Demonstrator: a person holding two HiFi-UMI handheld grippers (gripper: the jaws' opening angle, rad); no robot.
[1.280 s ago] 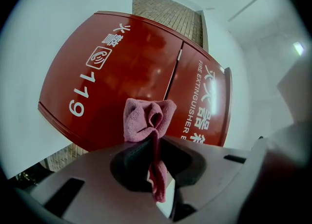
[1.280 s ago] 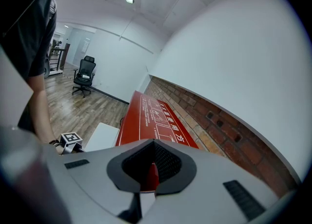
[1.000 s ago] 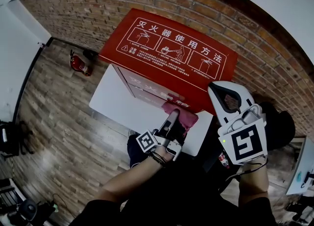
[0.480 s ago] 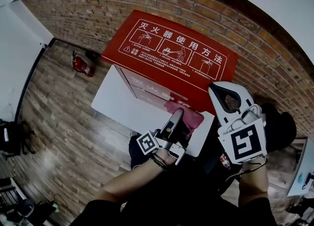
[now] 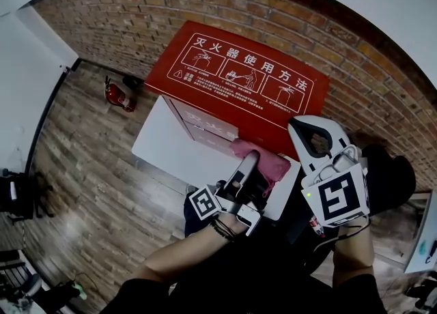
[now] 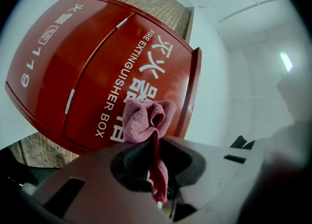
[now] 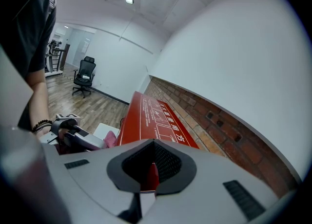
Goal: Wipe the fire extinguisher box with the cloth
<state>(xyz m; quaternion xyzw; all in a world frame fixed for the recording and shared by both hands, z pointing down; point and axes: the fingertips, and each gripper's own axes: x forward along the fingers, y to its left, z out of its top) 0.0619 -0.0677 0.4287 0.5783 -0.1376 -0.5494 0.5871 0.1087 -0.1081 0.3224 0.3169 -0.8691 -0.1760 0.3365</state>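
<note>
The red fire extinguisher box [image 5: 239, 77] stands against the brick wall, its top printed with white instructions. Its front, lettered FIRE EXTINGUISHER BOX [image 6: 97, 72], fills the left gripper view. My left gripper [image 5: 251, 159] is shut on a dusky pink cloth [image 5: 266, 162], which it holds up near the box's upper front edge. The cloth [image 6: 146, 118] bunches out past the jaws, just in front of the red face; whether it touches I cannot tell. My right gripper [image 5: 311, 128] hangs to the right of the box, shut and holding nothing. Its own view looks over the box top [image 7: 146, 116].
The box sits on a white base [image 5: 171, 145] on a wooden floor. A small red fire extinguisher [image 5: 117, 94] stands on the floor to the left by the wall. The brick wall [image 5: 382, 80] runs behind. An office chair [image 7: 84, 77] stands far off.
My left gripper has risen with the cloth along the box's front toward its top edge. The right gripper has stayed where it was.
</note>
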